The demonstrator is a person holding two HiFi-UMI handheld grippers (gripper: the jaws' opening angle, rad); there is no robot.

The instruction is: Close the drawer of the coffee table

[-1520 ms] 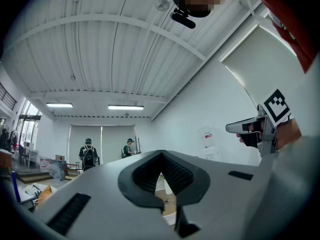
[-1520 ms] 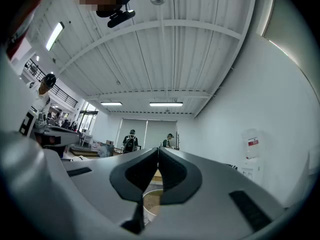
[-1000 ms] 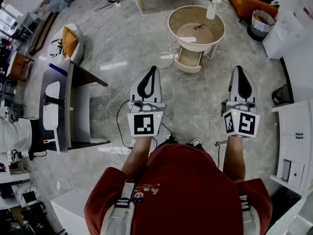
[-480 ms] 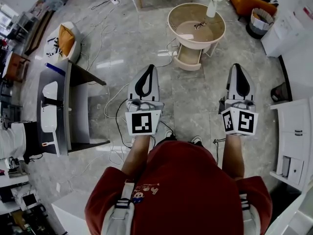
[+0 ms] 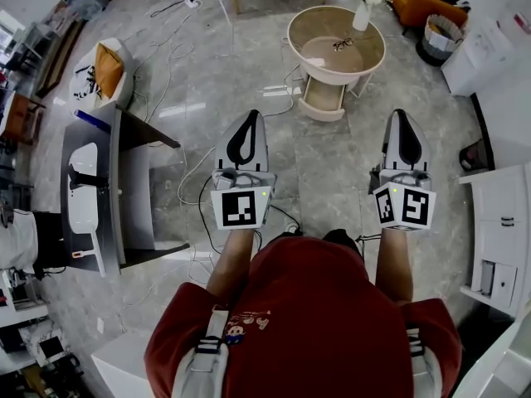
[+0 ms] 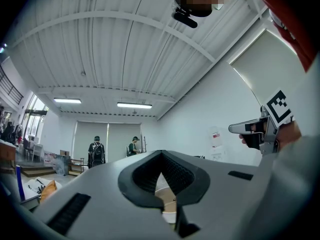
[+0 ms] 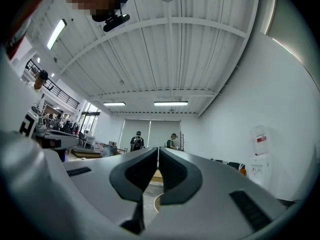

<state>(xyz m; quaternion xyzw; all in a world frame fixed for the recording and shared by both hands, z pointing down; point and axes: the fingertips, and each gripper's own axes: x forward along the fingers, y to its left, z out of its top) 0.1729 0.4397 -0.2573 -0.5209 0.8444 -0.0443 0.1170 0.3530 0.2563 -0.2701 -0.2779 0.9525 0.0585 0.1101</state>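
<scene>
I had stepped a little closer. The coffee table [image 5: 377,52] stood at 12 o'clock, its drawer [image 5: 322,98] open, well apart from my left gripper [image 5: 254,114] and right gripper [image 5: 401,113]. Both had fingers together, empty.

Orange sofa [image 5: 415,2] on grey marble floor [image 5: 323,164]; a woven basket [image 5: 426,50] just beside it, a cushioned white chair [image 5: 126,65] well apart from it.

Round coffee table [image 5: 336,80] on the tiled floor [image 5: 323,164] carries a vase [image 5: 362,15] and glasses [image 5: 343,45].
</scene>
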